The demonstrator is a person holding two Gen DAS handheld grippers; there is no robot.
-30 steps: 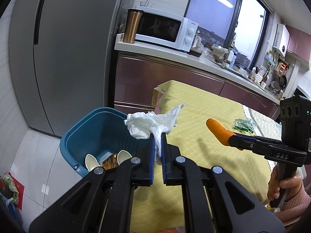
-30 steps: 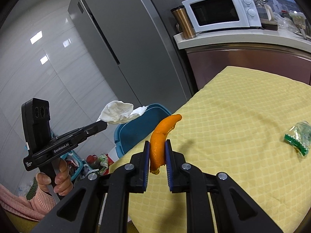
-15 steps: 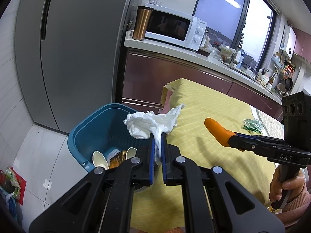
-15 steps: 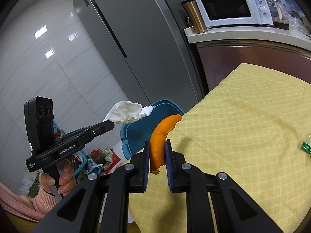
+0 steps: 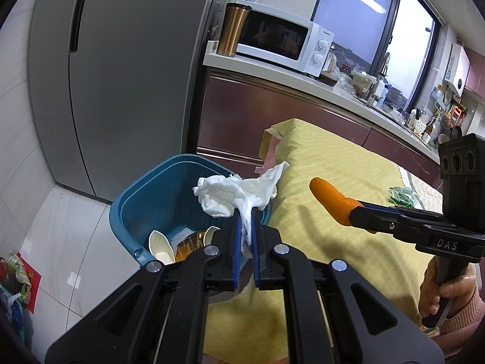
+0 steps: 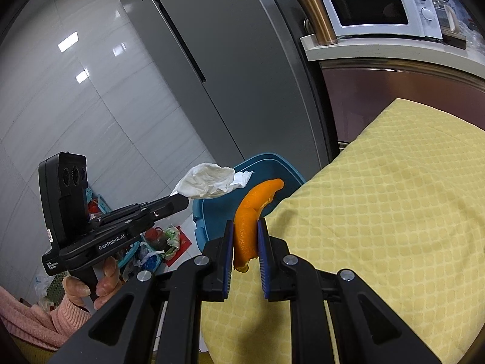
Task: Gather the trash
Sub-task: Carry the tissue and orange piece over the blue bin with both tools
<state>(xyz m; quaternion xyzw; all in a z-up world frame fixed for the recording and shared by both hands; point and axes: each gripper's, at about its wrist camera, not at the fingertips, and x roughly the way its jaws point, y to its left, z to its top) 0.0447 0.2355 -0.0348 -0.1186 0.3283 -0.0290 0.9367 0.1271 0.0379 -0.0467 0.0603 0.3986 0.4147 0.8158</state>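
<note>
You are holding the left gripper angled downward, its blue pads pinching a crumpled white tissue that is hanging over the near rim of the blue trash bin. Your right gripper is tilting down too, clamping a curved strip of orange peel over the table's edge, just beside the bin. Your left hand, in a pink sleeve, is wrapping the grip low in the right wrist view. The bin is standing on the floor against the corner of the yellow quilted tablecloth, with the grey refrigerator close behind it, and its mouth is lying open, with a white spoon and other scraps already inside. A green wrapper is lying farther along the cloth. The left tool is reading "GenRobot.AI", the right one "DAS"; the lettering on the microwave is too small to read.
</note>
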